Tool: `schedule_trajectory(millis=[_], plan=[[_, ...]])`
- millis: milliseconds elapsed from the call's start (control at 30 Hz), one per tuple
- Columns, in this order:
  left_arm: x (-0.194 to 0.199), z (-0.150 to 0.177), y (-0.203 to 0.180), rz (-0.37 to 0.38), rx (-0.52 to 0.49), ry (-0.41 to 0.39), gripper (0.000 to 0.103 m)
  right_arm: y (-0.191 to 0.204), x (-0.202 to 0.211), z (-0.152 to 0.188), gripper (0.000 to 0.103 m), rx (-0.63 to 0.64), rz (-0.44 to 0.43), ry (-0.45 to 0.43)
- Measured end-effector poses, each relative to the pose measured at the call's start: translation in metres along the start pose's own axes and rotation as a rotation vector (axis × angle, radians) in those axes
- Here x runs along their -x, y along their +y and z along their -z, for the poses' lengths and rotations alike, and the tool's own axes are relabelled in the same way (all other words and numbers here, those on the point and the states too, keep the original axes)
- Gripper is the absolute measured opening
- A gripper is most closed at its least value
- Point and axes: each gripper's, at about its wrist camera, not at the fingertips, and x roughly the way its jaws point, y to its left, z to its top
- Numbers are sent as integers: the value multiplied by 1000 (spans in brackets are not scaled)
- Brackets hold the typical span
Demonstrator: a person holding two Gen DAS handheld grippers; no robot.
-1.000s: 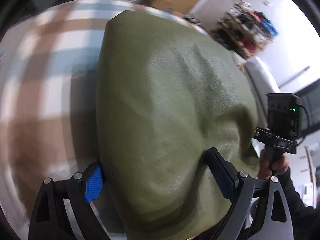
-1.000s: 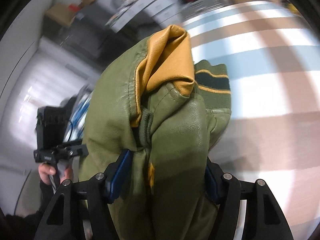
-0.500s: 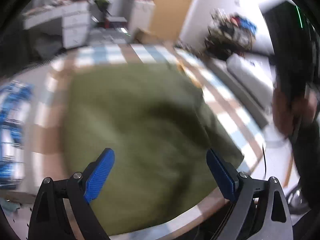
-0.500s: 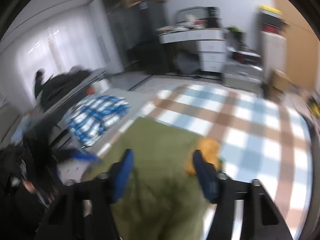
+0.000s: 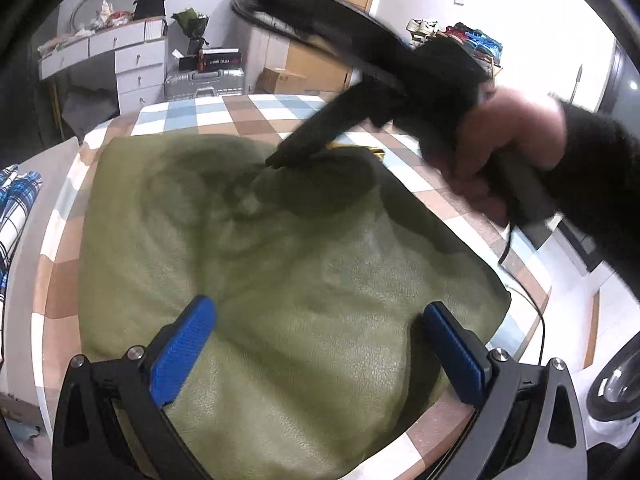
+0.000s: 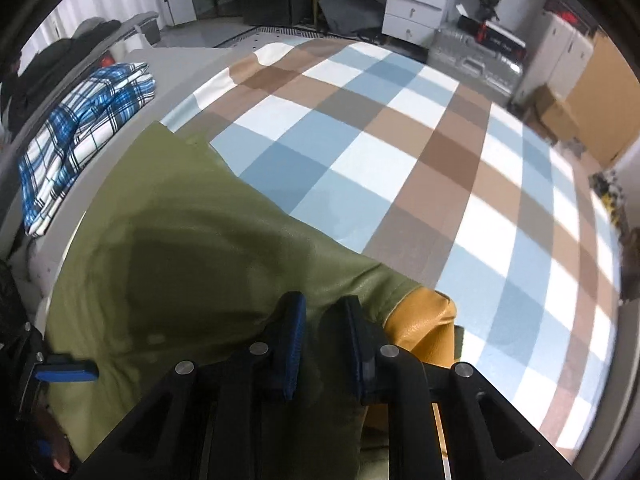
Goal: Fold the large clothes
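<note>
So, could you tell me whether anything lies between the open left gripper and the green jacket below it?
Nothing visible does: the left gripper hangs open directly over the green jacket, with only bare leather between its jaws.

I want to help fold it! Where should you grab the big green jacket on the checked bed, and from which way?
Probably the free corner of the green jacket nearest the open left gripper, coming down from above. The leather lies flat there with a loose edge overhanging the checked bedcover, so the fingers can slip around it. The middle is smooth and offers nothing to pinch.
</note>
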Motion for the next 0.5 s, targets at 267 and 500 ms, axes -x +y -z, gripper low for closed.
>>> schedule_trajectory(millis=[267,500], plan=[[6,-1,11,83,27,-29,99,36,39,37,22,77,12,-31],[21,-16,19,194,94,3,99,22,26,73,22,-43,-41,-196]])
